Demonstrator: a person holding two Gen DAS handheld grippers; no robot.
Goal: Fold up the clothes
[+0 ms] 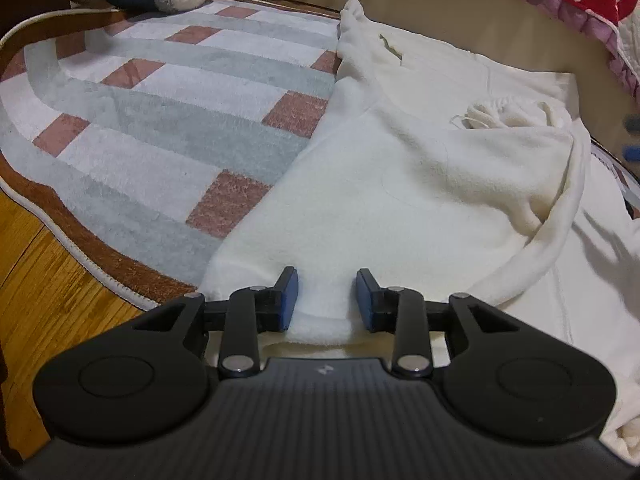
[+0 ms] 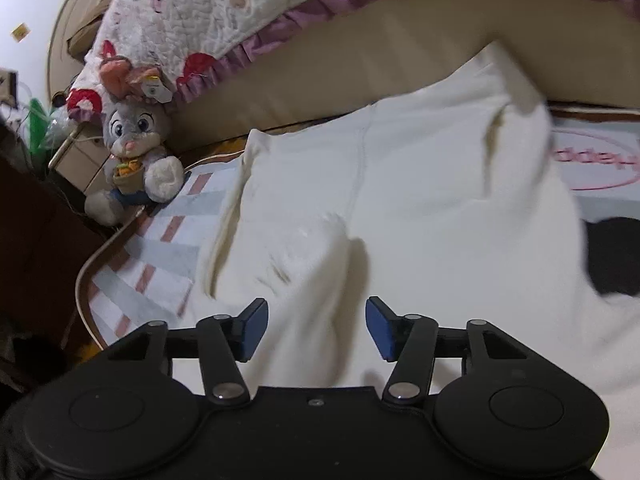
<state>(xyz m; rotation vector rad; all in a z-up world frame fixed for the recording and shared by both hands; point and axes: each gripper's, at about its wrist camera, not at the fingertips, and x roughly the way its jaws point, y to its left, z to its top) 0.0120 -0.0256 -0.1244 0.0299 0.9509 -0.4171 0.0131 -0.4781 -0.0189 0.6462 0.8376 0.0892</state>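
The rug [image 1: 132,92], striped grey and white with brick-coloured squares, covers the floor beside the bed base [image 2: 360,60]; it carries the task's thing.

The white fleece garment [image 1: 400,168] lies spread on the rug, mostly flat; its long axis runs away from both tools toward the bed base; one sleeve [image 1: 560,216] is laid back across the body in a curved band, and a drawstring bundle [image 1: 508,114] sits near the far end; whether this is a hood cannot be told. The sleeve lying over the body fits either a fold under way or a loose lay before straightening; the pictures do not settle which.

A plush rabbit [image 2: 132,160] sits at the rug's far corner, well apart from the garment.

The left tool [image 1: 326,300] stands at the garment's near hem, close to its left corner; its pads are spread, with a raised ridge of fleece between them; the pads flank this ridge without pressing it.

The right tool [image 2: 316,322] is spread wider; a soft, blurred fold of fleece rises between its pads, and no pinch is visible.

Governing relation: the garment lies directly ahead of both tools; the left tool is nearer a defined edge, the hem.
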